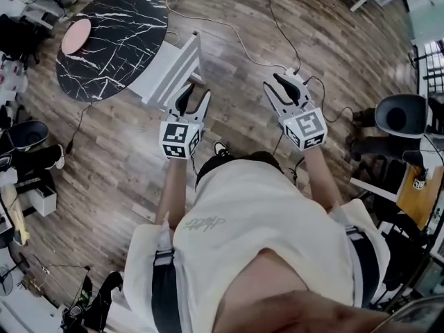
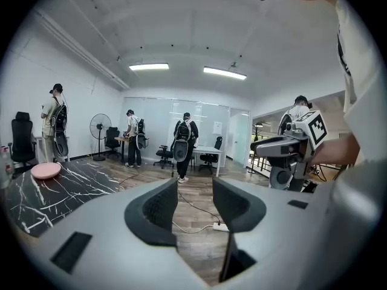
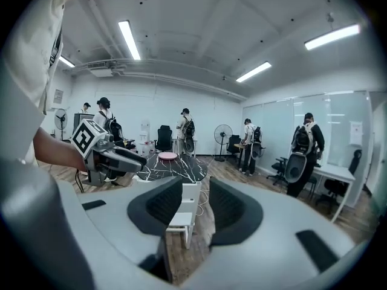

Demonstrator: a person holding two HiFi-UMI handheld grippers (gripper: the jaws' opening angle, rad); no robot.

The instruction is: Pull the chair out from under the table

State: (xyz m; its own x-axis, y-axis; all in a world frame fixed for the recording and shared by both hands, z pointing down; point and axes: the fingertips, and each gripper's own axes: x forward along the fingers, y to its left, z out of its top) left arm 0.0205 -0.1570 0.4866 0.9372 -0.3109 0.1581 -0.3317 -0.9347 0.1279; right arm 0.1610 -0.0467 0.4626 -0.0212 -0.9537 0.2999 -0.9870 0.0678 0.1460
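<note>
Almost at the chair, both tongs open

So, the job has not really begun yet. The white chair (image 1: 175, 66) stands tucked against the edge of the round black table (image 1: 118, 26), with its seat side toward the table and its slatted back toward the person. A pink plate (image 1: 76, 35) sits on the far side of the table.

The step in hand looks like the reach for the chair. Nothing holds it yet.

The left tongs (image 1: 196, 93) are open. Between the jaws you see only wood floor (image 2: 199, 246) and a white power strip (image 2: 221, 226). From above, their tips are close to the near corner of the chair but do not seem to touch it.

The right tongs (image 1: 290, 82) are open too, and empty. They are off to the side of the chair, over bare floor. In the right gripper view the chair shows small between the jaws, so it is not close to them.

Both arms are stretched out in front of the body, side by side. Both tongs point forward and tip down just a little.

Next, I think one pair of tongs must go to the chair's back, close on the top rail or a slat, and then pull the chair straight away from the table.
</note>
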